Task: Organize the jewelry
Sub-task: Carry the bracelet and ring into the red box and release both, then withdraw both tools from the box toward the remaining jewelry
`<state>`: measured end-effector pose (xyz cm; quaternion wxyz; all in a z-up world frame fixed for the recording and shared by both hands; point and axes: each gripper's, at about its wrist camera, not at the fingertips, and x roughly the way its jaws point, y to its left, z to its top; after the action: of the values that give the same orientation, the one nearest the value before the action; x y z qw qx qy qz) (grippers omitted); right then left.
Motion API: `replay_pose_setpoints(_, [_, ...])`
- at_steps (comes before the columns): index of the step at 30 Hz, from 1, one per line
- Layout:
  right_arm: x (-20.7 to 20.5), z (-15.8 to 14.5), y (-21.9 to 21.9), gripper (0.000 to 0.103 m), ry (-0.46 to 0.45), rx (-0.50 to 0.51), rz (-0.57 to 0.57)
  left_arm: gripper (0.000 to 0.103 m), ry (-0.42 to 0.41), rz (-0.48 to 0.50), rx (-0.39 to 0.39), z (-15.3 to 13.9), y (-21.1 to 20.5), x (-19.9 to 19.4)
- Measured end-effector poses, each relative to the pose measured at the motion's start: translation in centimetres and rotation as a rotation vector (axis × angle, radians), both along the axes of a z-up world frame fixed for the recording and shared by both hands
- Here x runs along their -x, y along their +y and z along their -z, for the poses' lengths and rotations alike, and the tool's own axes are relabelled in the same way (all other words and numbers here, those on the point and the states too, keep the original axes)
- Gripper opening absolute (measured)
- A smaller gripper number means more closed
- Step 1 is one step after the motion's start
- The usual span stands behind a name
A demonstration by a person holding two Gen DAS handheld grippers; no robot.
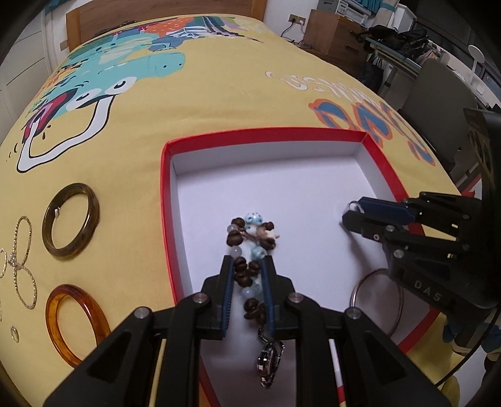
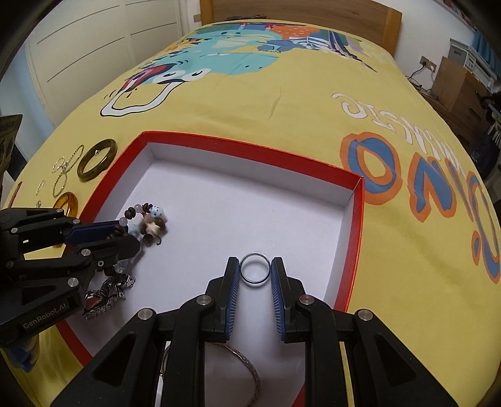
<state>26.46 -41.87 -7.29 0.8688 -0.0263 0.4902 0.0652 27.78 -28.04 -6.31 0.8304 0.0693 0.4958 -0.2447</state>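
Observation:
A red box [image 1: 266, 134] with a white inside lies on the yellow bedspread. My left gripper [image 1: 248, 260] is shut on a bracelet of brown and pale blue beads [image 1: 250, 238], whose far end rests on the box floor. A metal watch [image 1: 271, 363] lies under its fingers. My right gripper [image 2: 255, 261] is shut on a small silver ring [image 2: 255, 269], low over the box [image 2: 250, 144] floor. The left wrist view shows the right gripper [image 1: 349, 211] at the box's right side. A thin silver bangle [image 2: 247, 369] lies in the box below it.
Left of the box on the bedspread lie a dark olive bangle [image 1: 71, 220], an amber bangle [image 1: 76, 322], linked thin silver hoops [image 1: 23, 266] and a tiny ring [image 1: 14, 333]. A wooden headboard [image 2: 300, 15] stands at the far end, furniture [image 1: 332, 31] to the right.

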Motion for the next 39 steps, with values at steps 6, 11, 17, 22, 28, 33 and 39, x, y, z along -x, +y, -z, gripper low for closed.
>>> replay_pose_setpoints(6, [0.4, -0.4, -0.3, 0.022, 0.007, -0.001, 0.019, 0.018, 0.018, -0.002, 0.005, -0.2, 0.1, 0.1])
replay_pose_setpoints(11, [1.2, -1.1, -0.6, 0.025, -0.001, -0.004, 0.038, 0.024, 0.005, 0.007, 0.017, -1.2, 0.4, 0.9])
replay_pose_setpoints(17, [3.3, -2.8, -1.0, 0.026, -0.028, -0.027, 0.078, 0.024, -0.027, 0.008, 0.049, -3.3, 0.9, 2.7])
replay_pose_setpoints(22, [5.7, -4.2, -1.3, 0.027, -0.049, -0.053, 0.124, 0.024, -0.05, 0.029, 0.033, -4.9, 1.5, 5.3])
replay_pose_setpoints(28, [9.1, -6.1, -1.0, 0.027, -0.084, -0.101, 0.18, 0.032, -0.058, 0.011, 0.021, -6.5, 4.3, 8.5])
replay_pose_setpoints(33, [12.2, -7.9, 0.8, 0.031, -0.121, -0.134, 0.188, 0.033, -0.082, -0.025, 0.01, -7.8, 7.5, 11.2])
replay_pose_setpoints(39, [15.2, -9.5, 4.3, 0.033, -0.156, -0.158, 0.144, 0.033, -0.112, -0.085, -0.002, -9.2, 12.0, 14.4])
